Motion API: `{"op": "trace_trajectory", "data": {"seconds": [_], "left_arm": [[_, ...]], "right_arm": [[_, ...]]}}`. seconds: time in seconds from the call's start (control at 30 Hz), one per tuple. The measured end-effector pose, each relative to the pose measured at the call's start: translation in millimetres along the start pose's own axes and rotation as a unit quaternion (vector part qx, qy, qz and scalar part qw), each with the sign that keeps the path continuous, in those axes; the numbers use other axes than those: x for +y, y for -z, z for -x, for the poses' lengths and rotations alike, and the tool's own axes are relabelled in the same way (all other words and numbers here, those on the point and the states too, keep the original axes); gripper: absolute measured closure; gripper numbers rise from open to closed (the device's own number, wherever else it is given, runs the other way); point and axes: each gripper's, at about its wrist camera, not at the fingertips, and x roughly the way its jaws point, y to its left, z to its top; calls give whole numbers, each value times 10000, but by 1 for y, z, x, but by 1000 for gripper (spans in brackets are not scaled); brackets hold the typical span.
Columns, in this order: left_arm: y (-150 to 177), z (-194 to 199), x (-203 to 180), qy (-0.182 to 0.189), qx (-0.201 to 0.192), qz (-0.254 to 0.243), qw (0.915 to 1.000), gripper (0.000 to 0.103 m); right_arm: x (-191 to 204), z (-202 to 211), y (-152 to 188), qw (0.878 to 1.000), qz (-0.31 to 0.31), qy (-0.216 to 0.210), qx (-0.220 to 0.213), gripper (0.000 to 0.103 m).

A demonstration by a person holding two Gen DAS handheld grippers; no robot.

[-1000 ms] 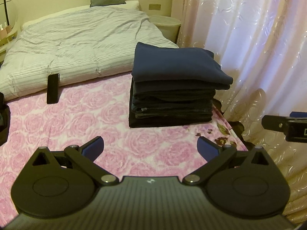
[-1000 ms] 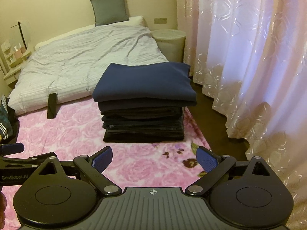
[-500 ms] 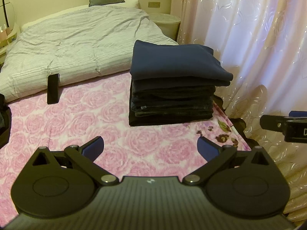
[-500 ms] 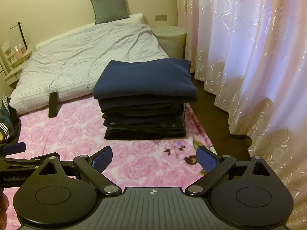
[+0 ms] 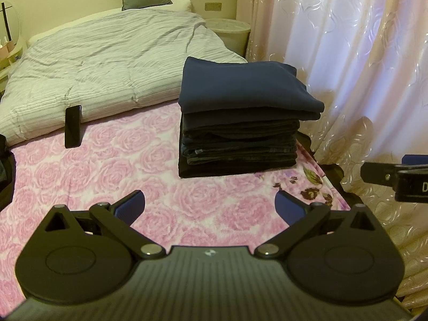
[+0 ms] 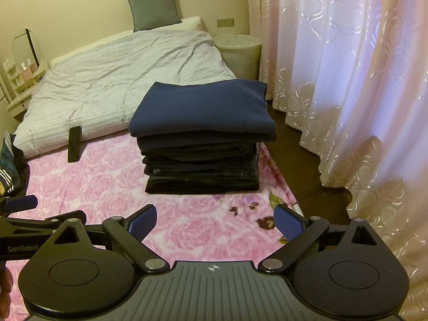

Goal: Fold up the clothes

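Both grippers, left gripper [image 5: 210,204] and right gripper [image 6: 215,220], hover wide apart and empty over a pink floral blanket [image 5: 107,165]; stack of folded dark clothes [image 6: 202,139] ahead, black phone [image 5: 72,126] beside the grey duvet [image 5: 107,61]

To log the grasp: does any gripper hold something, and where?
Nothing is held. The left gripper and right gripper are open above the blanket.

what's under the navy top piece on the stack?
Under the navy piece are several darker folded garments, edges showing, with a black one at the bottom on the pink floral blanket. Their exact count and type can't be told; only the front edges show.
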Motion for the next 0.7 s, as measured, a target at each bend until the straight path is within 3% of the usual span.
{"op": "trace_trajectory", "data": {"seconds": [0.7], "left_arm": [[-8, -5, -16, -68, -10, -116, 9999, 1]], "right_arm": [[-8, -3, -6, 9999, 59, -109, -4, 6]]}}
